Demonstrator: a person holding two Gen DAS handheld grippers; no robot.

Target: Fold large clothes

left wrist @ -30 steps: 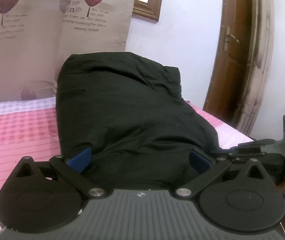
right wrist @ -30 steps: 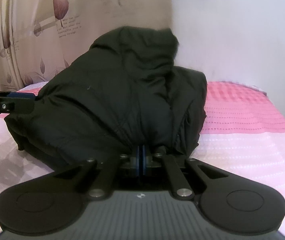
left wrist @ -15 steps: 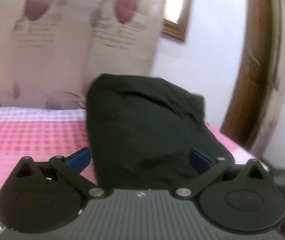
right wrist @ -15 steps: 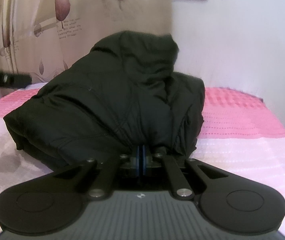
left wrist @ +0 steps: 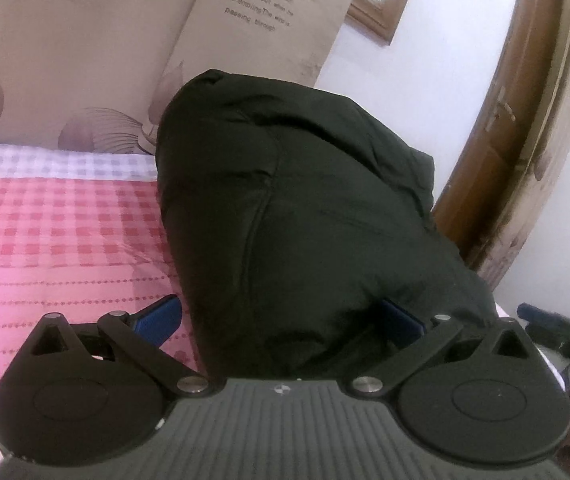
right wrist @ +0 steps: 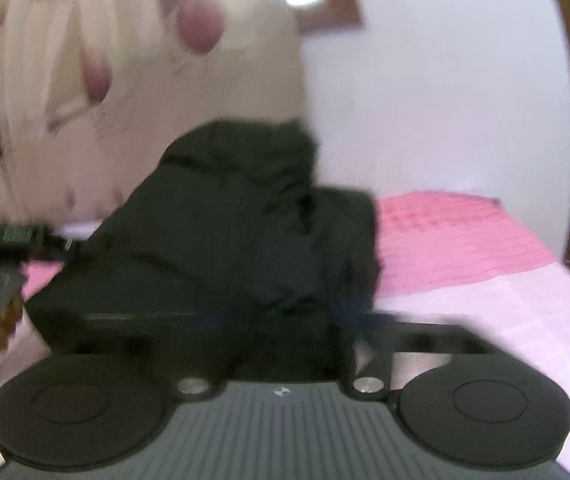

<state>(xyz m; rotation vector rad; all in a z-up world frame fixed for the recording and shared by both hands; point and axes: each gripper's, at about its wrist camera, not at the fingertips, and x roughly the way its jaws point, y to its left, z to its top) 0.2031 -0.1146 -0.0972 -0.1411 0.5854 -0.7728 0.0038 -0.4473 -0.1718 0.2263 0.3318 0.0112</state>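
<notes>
Jacket (left wrist: 305, 220), dark and bundled, lies on the pink bedspread (left wrist: 65, 240), bulging between the spread left gripper (left wrist: 281, 320) fingers, unpinched. Right gripper (right wrist: 281, 332) jaws have just been opening; released, jacket ahead of them.

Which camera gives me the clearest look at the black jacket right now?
The left wrist view: the jacket is sharp there, its seams and folds readable, bundled on the pink bedspread. The right wrist view is motion-blurred; the jacket shows only as a dark heap, with no fold detail.
</notes>
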